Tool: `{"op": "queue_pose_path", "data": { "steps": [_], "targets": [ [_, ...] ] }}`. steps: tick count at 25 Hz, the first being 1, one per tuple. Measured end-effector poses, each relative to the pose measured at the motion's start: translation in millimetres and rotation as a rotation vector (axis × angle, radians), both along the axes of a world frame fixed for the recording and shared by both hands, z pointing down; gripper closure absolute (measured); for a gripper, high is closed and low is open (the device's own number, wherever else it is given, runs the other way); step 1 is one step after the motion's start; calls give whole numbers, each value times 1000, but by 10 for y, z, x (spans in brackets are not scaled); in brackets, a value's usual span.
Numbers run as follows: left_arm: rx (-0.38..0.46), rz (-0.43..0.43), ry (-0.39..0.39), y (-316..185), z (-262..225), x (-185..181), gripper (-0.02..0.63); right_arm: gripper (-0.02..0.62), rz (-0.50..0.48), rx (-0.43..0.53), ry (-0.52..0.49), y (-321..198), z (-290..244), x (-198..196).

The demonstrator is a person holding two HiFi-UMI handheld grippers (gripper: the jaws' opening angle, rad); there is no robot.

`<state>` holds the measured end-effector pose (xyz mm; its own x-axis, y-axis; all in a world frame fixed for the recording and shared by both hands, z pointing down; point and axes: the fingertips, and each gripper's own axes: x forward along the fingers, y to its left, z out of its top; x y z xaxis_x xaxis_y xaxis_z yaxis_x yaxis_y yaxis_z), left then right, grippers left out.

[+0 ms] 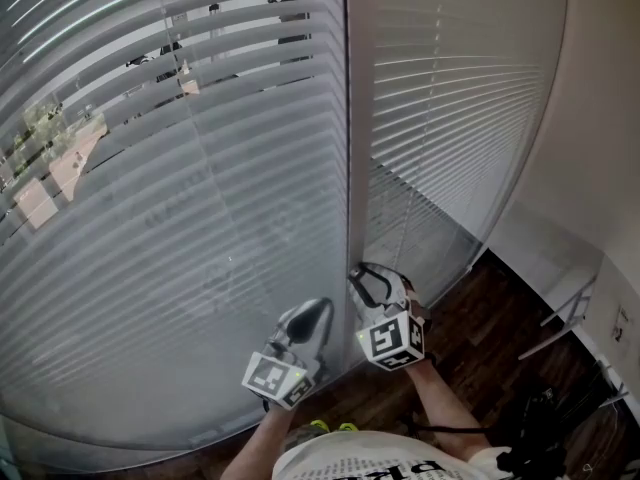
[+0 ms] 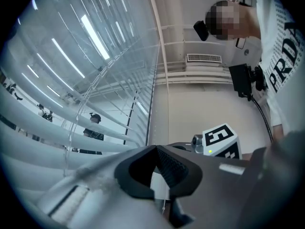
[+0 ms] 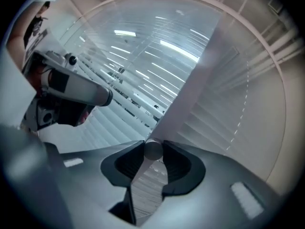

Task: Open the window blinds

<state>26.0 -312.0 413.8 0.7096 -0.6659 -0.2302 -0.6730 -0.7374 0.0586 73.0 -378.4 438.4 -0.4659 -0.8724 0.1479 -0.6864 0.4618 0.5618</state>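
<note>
Two slatted blinds hang side by side. The wide left blind (image 1: 180, 248) has its upper slats tilted, so I see through them; the right blind (image 1: 450, 118) is closed flat. A pale upright frame post (image 1: 357, 168) divides them. My right gripper (image 1: 362, 276) sits at the foot of the post, shut on the round end of a blind wand (image 3: 153, 150) that both jaw tips touch. My left gripper (image 1: 322, 308) is just left of it with its tips together (image 2: 155, 149). A thin cord (image 2: 164, 203) shows behind those tips; I cannot tell if it is pinched.
Dark wooden floor (image 1: 480, 338) lies under the right blind, with a white ledge (image 1: 560, 268) and a plain wall (image 1: 600, 118) to the right. Black gear and cables (image 1: 550, 428) sit at the lower right. Figures show through the slats (image 2: 93, 128).
</note>
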Motion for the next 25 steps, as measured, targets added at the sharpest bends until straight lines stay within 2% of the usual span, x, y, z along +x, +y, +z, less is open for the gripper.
{"op": "queue_pose_path", "data": {
  "steps": [10,25],
  "targets": [
    [-10,10,3,19,16,11,614,471,-6,-141,-329,-19,-23,48],
    [-15,16,8,31,21,-1,614,468,11,-231,-595,-55,4,110]
  ]
}}
